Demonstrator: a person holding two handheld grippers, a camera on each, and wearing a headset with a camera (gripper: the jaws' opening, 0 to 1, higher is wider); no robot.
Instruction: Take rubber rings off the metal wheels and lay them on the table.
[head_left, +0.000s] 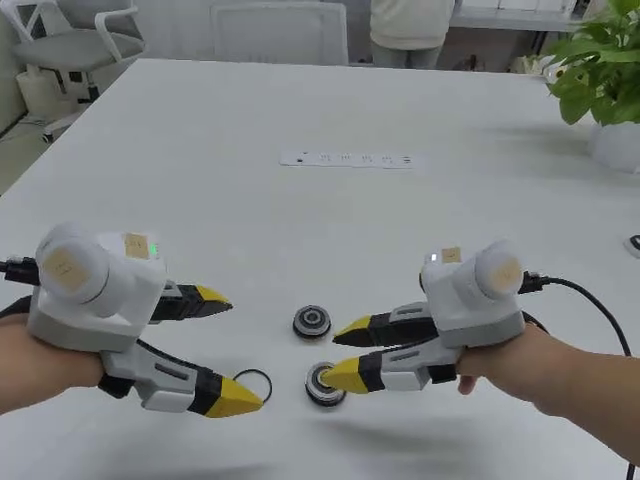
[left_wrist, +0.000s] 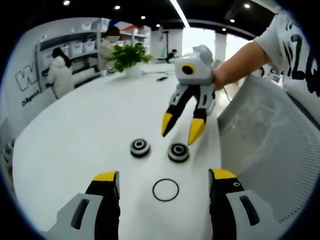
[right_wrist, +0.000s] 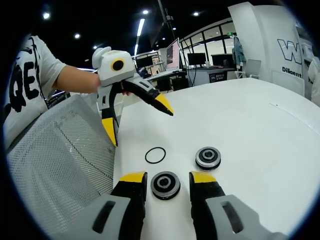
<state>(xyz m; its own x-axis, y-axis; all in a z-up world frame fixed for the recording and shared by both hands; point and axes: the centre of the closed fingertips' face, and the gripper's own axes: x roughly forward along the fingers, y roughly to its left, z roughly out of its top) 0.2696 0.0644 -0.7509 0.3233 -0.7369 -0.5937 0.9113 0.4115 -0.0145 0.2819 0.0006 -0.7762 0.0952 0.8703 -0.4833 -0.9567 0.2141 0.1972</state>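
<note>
Two metal wheels with black rubber rims lie on the white table (head_left: 300, 220). One wheel (head_left: 312, 321) is farther from me, the other wheel (head_left: 325, 385) nearer. My right gripper (head_left: 340, 352) is open, and its jaws straddle the near wheel (right_wrist: 165, 185) with a small gap on each side. The far wheel (right_wrist: 208, 158) lies just past its jaws. A loose black rubber ring (head_left: 268, 380) lies flat on the table by the lower jaw of my left gripper (head_left: 225, 345), which is open and holds nothing. The ring (left_wrist: 153, 190) sits between its jaws, with both wheels (left_wrist: 140, 147) (left_wrist: 178, 152) beyond it.
A white power strip (head_left: 345, 159) lies mid-table. A potted plant (head_left: 600, 70) stands at the far right corner. An office chair (head_left: 80, 40) and a standing person (head_left: 410, 25) are beyond the far edge. A grey mesh chair back (right_wrist: 55, 160) is close behind me.
</note>
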